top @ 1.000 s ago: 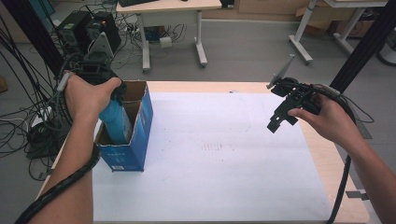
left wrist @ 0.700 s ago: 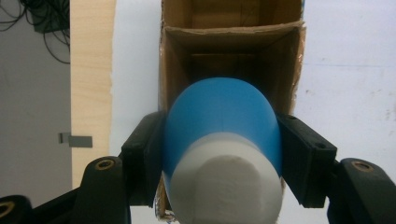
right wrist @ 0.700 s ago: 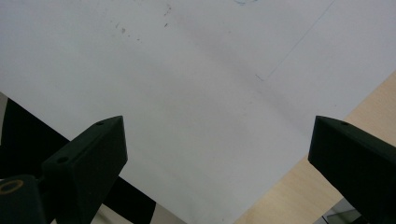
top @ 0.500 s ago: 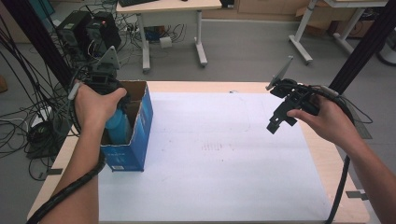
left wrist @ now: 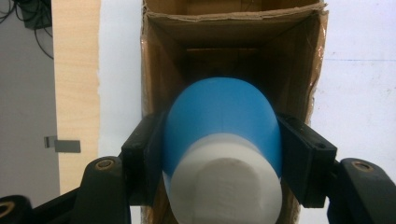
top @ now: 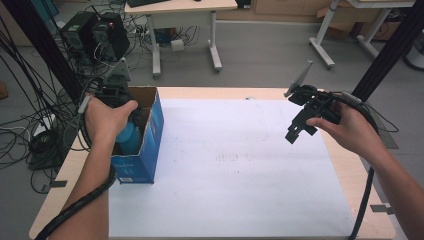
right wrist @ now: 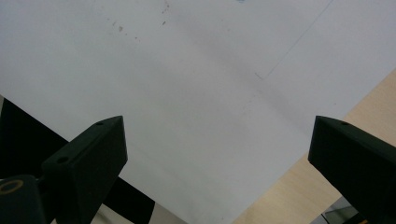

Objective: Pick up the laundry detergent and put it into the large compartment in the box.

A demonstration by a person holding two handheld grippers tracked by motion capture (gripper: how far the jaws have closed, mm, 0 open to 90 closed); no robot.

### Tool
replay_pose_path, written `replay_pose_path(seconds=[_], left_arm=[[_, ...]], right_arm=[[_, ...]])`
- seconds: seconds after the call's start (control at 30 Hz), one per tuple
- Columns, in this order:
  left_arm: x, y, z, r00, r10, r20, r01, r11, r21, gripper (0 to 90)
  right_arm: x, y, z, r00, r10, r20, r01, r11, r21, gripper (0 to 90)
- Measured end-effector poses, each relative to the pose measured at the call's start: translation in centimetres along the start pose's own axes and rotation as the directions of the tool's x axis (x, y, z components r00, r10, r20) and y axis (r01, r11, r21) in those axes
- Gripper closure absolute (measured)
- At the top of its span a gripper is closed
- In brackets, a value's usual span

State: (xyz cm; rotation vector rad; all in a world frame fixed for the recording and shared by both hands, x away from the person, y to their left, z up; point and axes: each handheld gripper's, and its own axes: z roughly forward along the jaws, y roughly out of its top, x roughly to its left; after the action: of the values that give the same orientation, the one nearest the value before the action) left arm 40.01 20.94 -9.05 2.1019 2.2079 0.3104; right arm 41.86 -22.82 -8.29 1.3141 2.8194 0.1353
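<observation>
Looking down from the high view, I saw first the wooden table (top: 345,165), and most of its top was covered by a large white sheet (top: 230,165) with some faint marks on it. At the left edge of this sheet stood the blue cardboard box (top: 145,145), upright, with its top flaps open. In the left gripper view the brown inside walls of the box (left wrist: 299,60) were visible and it looked deep.

My left gripper (top: 114,95) was above the open top of the box and pointed down into it, with my left hand (top: 107,120) around its body. Its two black jaws were pressed on both sides of the blue bottle (left wrist: 223,121), so the claw was holding this bottle firmly. The bottle had a white cap (left wrist: 226,179) which faced the camera, and its blue body was already inside the mouth of the box, between the cardboard walls. In the high view I could see a part of the bottle (top: 129,137) inside the box, under my hand.

My right gripper (top: 295,132) hung over the right part of the sheet, well apart from the box, and my right hand (top: 350,127) held it from behind. Its jaws stood wide apart in the right gripper view, with the white sheet (right wrist: 187,93) under them and nothing between them.
</observation>
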Motion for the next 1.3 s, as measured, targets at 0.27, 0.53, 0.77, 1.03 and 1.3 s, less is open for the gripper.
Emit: replay_pose_path(seconds=[0.27, 0.53, 0.77, 1.03, 1.3], left_arm=[[-0.1, 0.2, 1.2, 1.0, 0.003, -0.006, -0.003, 0.9998, 0.019, 38.6], [0.1, 0.3, 2.1, 1.0, 0.004, -0.001, -0.004, 0.9995, 0.031, 38.5], [0.0, 0.5, 3.0, 0.9999, 0.011, -0.012, -0.011, 0.999, 0.043, 38.5], [-0.2, 0.7, 3.2, 0.9998, 0.014, -0.014, -0.014, 0.999, 0.043, 38.5], [-0.1, 1.0, 3.4, 0.9997, 0.016, -0.017, -0.015, 0.999, 0.042, 38.2]], right_arm=[[0.1, 0.2, 0.2, 1.0, -0.001, 0.004, 0.001, 1.0, 0.007, 4.5], [0.1, 0.6, 0.7, 1.0, -0.002, 0.0, 0.002, 1.0, 0.019, 4.5], [0.0, 0.8, 0.8, 1.0, 0.002, 0.0, -0.002, 1.0, 0.021, 4.5], [0.0, 1.0, 1.0, 1.0, -0.002, 0.001, 0.002, 1.0, 0.025, 4.5], [-0.2, 1.2, 1.3, 1.0, 0.004, 0.002, -0.004, 0.999, 0.033, 4.5]])
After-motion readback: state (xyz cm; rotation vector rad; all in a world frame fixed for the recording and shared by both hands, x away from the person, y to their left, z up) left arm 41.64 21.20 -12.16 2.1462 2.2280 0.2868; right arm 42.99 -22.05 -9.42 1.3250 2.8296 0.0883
